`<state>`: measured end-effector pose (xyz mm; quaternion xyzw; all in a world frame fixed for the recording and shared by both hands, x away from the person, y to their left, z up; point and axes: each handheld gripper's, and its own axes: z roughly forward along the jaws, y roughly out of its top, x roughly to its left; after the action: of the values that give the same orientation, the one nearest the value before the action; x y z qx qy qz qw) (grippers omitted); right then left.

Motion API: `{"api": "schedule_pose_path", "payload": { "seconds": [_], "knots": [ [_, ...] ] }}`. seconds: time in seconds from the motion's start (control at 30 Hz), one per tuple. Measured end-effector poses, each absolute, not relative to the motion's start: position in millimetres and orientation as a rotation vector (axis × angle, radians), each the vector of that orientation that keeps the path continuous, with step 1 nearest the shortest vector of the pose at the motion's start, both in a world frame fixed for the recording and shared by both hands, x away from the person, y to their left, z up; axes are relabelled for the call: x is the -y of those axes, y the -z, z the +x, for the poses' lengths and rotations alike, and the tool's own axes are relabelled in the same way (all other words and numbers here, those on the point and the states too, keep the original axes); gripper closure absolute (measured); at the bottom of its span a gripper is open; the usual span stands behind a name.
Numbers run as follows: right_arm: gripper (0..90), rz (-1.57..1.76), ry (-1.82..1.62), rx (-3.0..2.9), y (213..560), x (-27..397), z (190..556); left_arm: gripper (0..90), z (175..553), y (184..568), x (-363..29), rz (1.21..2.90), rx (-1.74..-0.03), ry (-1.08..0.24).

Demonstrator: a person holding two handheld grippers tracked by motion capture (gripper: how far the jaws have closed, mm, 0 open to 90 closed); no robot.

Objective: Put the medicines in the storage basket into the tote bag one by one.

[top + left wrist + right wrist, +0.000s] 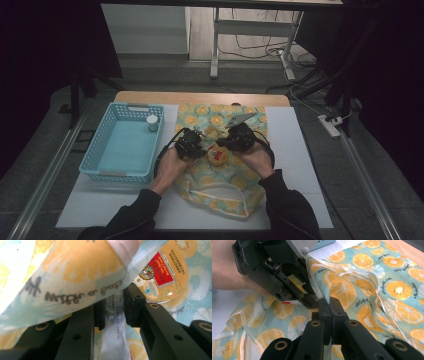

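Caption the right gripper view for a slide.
Right tongs pinch the citrus-print bag while the left tongs work beside them.

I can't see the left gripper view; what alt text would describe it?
Two black jaws pinch a white plastic sachet under a lifted fold of the citrus-print cloth bag. Beyond them, a round tin with a red and gold label lies on the cloth.
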<state>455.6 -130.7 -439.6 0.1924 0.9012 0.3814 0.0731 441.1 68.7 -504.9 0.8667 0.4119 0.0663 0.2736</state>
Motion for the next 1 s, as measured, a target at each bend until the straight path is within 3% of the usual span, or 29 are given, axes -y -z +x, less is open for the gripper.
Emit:
{"api": "schedule_pose_path", "payload": {
  "seconds": [0.33, 0.63, 1.0],
  "knots": [
    [89.0, 0.578, -1.144, -2.705, 440, 131, 456, 59.4, 435, 496, -72, 2.299, -1.056, -0.184],
    [89.0, 0.583, -1.151, -2.698, 438, 133, 455, 41.6, 423, 484, -73, 2.296, -0.967, -0.209],
    [89.0, 0.579, -1.153, -2.693, 437, 133, 455, 26.0, 412, 467, -84, 2.248, -0.907, -0.152]
  ]
}}
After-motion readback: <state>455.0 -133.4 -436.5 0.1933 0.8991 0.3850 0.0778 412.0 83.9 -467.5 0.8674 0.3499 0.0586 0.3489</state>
